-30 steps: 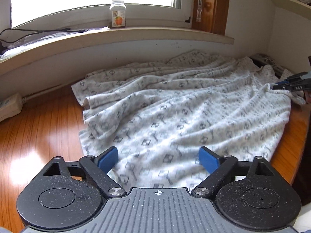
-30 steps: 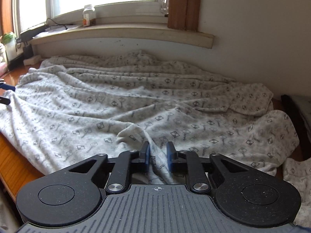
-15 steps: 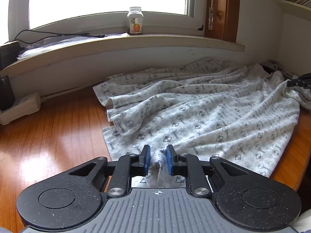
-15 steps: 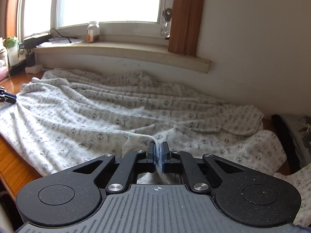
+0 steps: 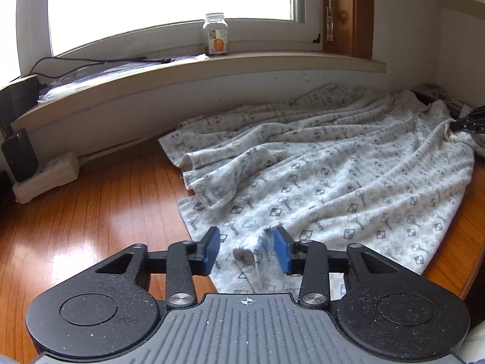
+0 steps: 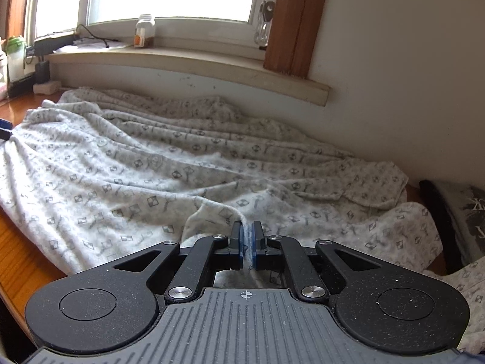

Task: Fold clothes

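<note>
A white garment [image 5: 333, 182] with a grey square print lies spread and rumpled on the wooden table [image 5: 75, 227]. My left gripper [image 5: 247, 250] is at its near left hem. Its jaws are opening, and a pinched-up ridge of cloth [image 5: 253, 250] stands between the blue pads, close to the right one, with neither pad pressing it. In the right wrist view my right gripper [image 6: 247, 247] is shut on a fold of the garment [image 6: 136, 166] at its near edge. The right gripper's tips [image 5: 466, 121] also show at the garment's far right corner in the left wrist view.
A glass jar [image 5: 215, 35] and a black cable [image 5: 91, 63] sit on the windowsill. A white power strip [image 5: 45, 176] lies against the wall at the left. A dark printed garment [image 6: 463, 212] lies at the right end. The wall runs close behind the cloth.
The left gripper's jaws closed on the hem, then parted again, leaving a raised ridge of cloth. The right gripper's jaws closed onto a fold and stay shut.
</note>
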{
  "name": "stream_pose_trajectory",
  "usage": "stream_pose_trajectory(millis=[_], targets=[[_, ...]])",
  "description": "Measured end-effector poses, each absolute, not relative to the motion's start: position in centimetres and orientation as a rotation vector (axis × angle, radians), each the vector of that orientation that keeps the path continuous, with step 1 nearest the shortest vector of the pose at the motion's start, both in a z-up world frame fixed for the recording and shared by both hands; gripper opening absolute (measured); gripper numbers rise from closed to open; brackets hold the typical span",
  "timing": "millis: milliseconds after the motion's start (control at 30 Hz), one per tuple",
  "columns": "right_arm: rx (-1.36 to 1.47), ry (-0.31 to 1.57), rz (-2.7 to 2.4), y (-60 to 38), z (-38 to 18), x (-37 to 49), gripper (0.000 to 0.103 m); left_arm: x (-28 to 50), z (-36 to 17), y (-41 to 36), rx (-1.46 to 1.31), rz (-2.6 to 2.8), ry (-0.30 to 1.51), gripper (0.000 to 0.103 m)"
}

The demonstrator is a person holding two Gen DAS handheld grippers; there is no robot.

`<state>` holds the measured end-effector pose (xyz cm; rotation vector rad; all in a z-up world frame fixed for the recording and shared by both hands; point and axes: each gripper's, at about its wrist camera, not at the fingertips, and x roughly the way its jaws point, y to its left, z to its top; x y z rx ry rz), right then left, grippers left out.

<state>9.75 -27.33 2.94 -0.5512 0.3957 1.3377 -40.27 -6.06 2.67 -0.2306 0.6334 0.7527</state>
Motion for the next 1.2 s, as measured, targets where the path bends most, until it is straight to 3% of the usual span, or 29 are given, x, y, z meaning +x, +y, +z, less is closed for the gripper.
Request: stream_pose_trajectory(millis=[133,167,200,467,633,700,767,833,867,900,1200], targets=[[-0.499,0.359,1.328,-27.9,3.4,9.8,0.006,-40.4,2.3,-6.2,-0.243,0.726,0.624,0.038],[-0.474,0.346,1.328,-28.1,3.7,9.9,0.006,-40.5,2.4,-6.3,-0.244,0.719,0.619,0.016],[-0.458,0.332,1.327,-28.4,4.0,9.9,0.006,-40.6,2.7,-6.5,-0.242,0.715,0.604,0.008],[-0.363,0.223,1.288,-29.3,5.7,10.0,0.006,-43.1,7.1,-7.9,-0.268,0.703,0.393,0.006],[-0.339,0.283,1.231,-25.9,4.1,10.8,0.006,-41.9,5.5,-4.8,-0.318,0.722,0.476,0.007],[-0.418,0.317,1.184,-23.9,2.6,10.6,0.007,-40.8,4.4,-4.0,-0.302,0.762,0.545,0.012],[-0.45,0.356,1.144,-22.9,1.6,10.6,0.015,-40.3,4.0,-4.1,-0.272,0.802,0.573,0.015],[-0.441,0.339,1.137,-23.0,1.6,10.1,0.028,-40.0,4.5,-4.4,-0.252,0.822,0.555,0.035],[-0.431,0.326,1.139,-23.3,1.8,9.8,0.041,-39.8,4.9,-4.6,-0.243,0.828,0.541,0.055],[-0.417,0.31,1.145,-23.5,2.1,9.4,0.046,-39.3,5.4,-4.8,-0.23,0.825,0.53,0.068],[-0.36,0.305,1.178,-28.3,4.6,9.9,0.056,-28.4,7.1,-4.3,-0.175,0.662,0.498,0.085]])
